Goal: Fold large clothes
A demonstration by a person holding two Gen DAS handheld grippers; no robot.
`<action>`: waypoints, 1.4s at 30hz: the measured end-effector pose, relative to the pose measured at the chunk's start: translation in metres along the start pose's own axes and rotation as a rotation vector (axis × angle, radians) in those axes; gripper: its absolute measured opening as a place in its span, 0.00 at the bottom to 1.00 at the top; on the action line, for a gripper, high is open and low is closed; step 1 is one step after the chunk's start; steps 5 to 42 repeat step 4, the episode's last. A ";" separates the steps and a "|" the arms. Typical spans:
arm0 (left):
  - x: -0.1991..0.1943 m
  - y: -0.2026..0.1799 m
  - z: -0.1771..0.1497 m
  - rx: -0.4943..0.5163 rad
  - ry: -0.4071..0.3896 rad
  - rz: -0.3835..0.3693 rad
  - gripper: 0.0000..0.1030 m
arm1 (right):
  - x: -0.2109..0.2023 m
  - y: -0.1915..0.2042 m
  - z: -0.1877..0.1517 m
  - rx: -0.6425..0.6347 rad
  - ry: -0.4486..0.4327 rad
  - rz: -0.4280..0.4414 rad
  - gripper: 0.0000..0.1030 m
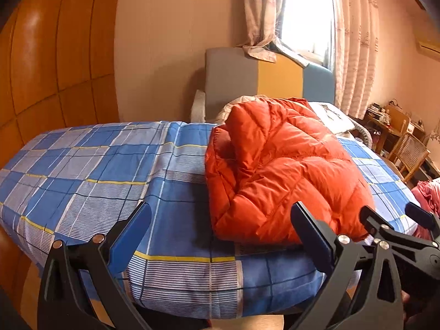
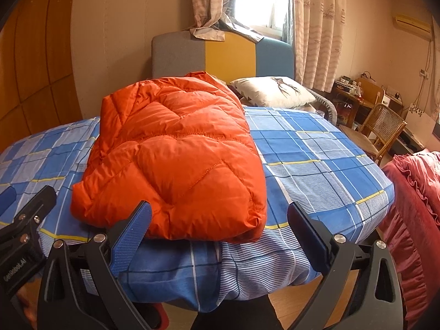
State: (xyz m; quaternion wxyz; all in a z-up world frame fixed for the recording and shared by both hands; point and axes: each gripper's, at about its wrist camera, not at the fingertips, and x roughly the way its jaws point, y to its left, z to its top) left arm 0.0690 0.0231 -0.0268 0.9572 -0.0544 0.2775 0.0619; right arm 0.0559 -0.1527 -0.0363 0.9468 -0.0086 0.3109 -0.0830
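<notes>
Both grippers are empty, jaws spread wide. The orange down jacket [image 2: 176,159] lies on the bed [image 2: 316,151] as a compact folded bundle near the foot edge, so I judge the folding mostly done (perhaps only a final tidy remains). I hold my left gripper [image 1: 222,236] low at the bed's edge, beside the jacket's near-left corner, and my right gripper [image 2: 220,233] level just before its near hem, touching nothing.

The orange jacket [image 1: 280,170] hides most of the pillow [image 1: 334,118] in the left wrist view. The red bedding [image 2: 415,220] runs off the right edge. Items on the far desk [image 2: 354,93] are too small to identify.
</notes>
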 end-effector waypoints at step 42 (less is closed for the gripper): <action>0.002 -0.003 0.002 0.009 -0.009 0.007 0.98 | 0.003 -0.006 0.002 0.025 -0.001 -0.002 0.96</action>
